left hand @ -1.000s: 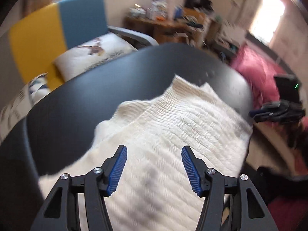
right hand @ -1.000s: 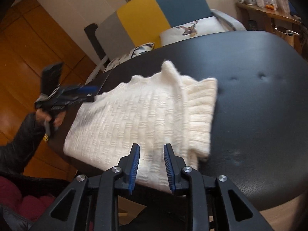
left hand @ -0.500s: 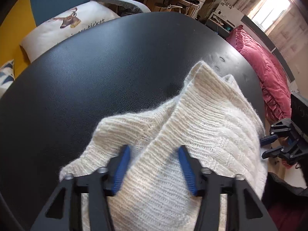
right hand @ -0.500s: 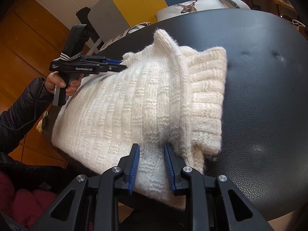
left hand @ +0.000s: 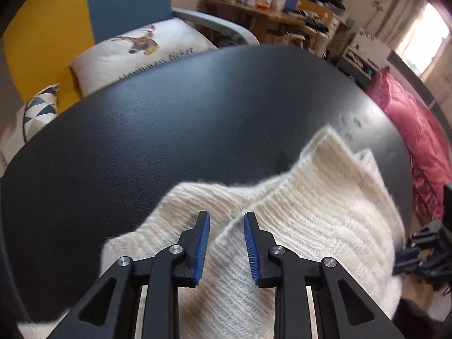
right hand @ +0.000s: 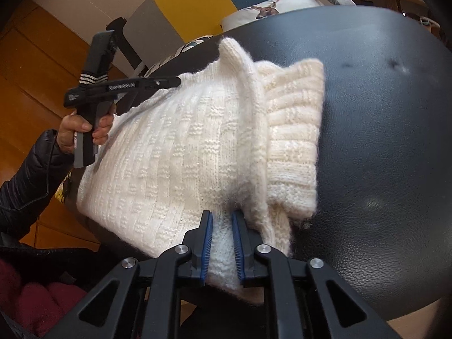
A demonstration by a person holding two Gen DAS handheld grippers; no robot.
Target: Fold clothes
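- The left gripper (left hand: 226,227) was closing, the sweater (right hand: 183,152) between its still-parted pads.
- The right gripper (right hand: 222,231) was closing, pads pinching the sweater's near edge on the black table (right hand: 381,141).

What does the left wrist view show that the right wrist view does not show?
Only the left wrist view shows the red bedding, the bright window and the triangle-pattern cushion. Only the right wrist view shows the hand that holds the left gripper, the black sleeve and the orange wooden wall. Both show the white knitted sweater on the black table, the deer cushion, and each gripper, including the right gripper, closing with knit between its fingers.
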